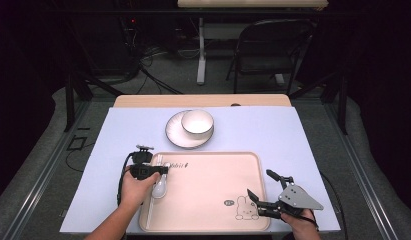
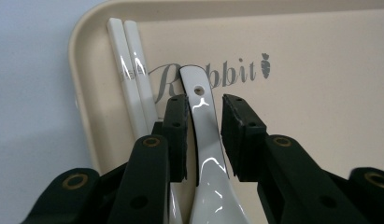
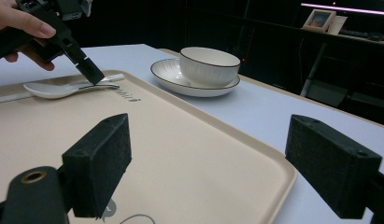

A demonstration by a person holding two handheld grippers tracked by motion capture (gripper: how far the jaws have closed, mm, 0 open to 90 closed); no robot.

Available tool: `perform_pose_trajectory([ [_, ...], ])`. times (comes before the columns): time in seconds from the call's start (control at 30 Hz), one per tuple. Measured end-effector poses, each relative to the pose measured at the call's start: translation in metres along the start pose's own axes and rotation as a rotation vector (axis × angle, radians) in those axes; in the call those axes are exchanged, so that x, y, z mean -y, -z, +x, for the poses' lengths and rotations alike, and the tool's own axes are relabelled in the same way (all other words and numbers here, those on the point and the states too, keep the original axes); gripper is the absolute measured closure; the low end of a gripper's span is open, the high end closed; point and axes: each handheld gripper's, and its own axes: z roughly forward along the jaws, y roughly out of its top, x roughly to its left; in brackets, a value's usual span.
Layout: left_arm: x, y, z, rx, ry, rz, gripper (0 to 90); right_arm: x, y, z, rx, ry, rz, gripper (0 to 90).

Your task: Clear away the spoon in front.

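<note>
The left gripper (image 2: 203, 121) straddles the white spoon's (image 2: 206, 154) handle on the tray (image 1: 253, 165) beside the chopsticks (image 2: 131, 79), jaws slightly apart and gripping nothing, so the glossy handle could squirt sideways if they close off-centre.

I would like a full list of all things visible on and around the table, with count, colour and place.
tray: 1, beige, near side of table
spoon: 1, white, tray's left part, handle between the left gripper's jaws
chopsticks: 2, white, along tray's left edge
bowl: 1, white, on the plate
plate: 1, white, dark rim, beyond the tray
table cover: 1, pale blue
folding chair: 1, dark, behind the table
left gripper: 1, black, over the spoon handle, jaws apart
right gripper: 1, black, tray's right corner, open
</note>
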Motion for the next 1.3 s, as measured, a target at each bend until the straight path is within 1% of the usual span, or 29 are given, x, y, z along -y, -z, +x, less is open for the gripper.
perform_pose_trajectory([
  [0.17, -0.002, 0.005, 0.0, 0.002, 0.001, -0.008, 68.2, 0.0, 0.0, 0.0, 0.0, 0.0, 0.0, 14.0],
  [0.2, -0.002, 0.007, 0.0, 0.003, -0.004, -0.008, 67.5, 0.0, 0.0, 0.0, 0.0, 0.0, 0.0, 14.0],
  [0.27, -0.003, 0.009, 0.0, 0.006, -0.001, -0.019, 65.3, 0.0, 0.0, 0.0, 0.0, 0.0, 0.0, 13.9],
  [0.3, -0.003, 0.01, -0.001, 0.007, -0.001, -0.016, 64.3, 0.0, 0.0, 0.0, 0.0, 0.0, 0.0, 13.9],
  [0.47, -0.004, 0.016, -0.002, 0.004, -0.006, -0.041, 54.4, 0.0, 0.0, 0.0, 0.0, -0.002, 0.002, 14.0],
  [0.63, -0.006, 0.022, -0.002, -0.019, -0.014, -0.063, 46.2, 0.0, 0.0, 0.0, 0.001, 0.001, 0.002, 13.9],
  [0.8, -0.008, 0.024, -0.002, -0.038, -0.019, -0.079, 38.5, 0.0, -0.001, 0.0, 0.0, 0.002, 0.002, 14.0],
  [1.0, -0.01, 0.026, -0.002, -0.065, -0.031, -0.086, 35.3, 0.0, -0.001, 0.0, 0.0, 0.002, 0.001, 14.0],
  [1.13, -0.013, 0.028, -0.001, -0.092, -0.048, -0.097, 34.3, 0.0, 0.0, 0.0, 0.001, -0.001, 0.001, 14.0],
  [1.3, -0.015, 0.031, -0.002, -0.095, -0.079, -0.147, 33.2, 0.0, -0.001, 0.0, 0.0, -0.002, 0.004, 14.0],
])
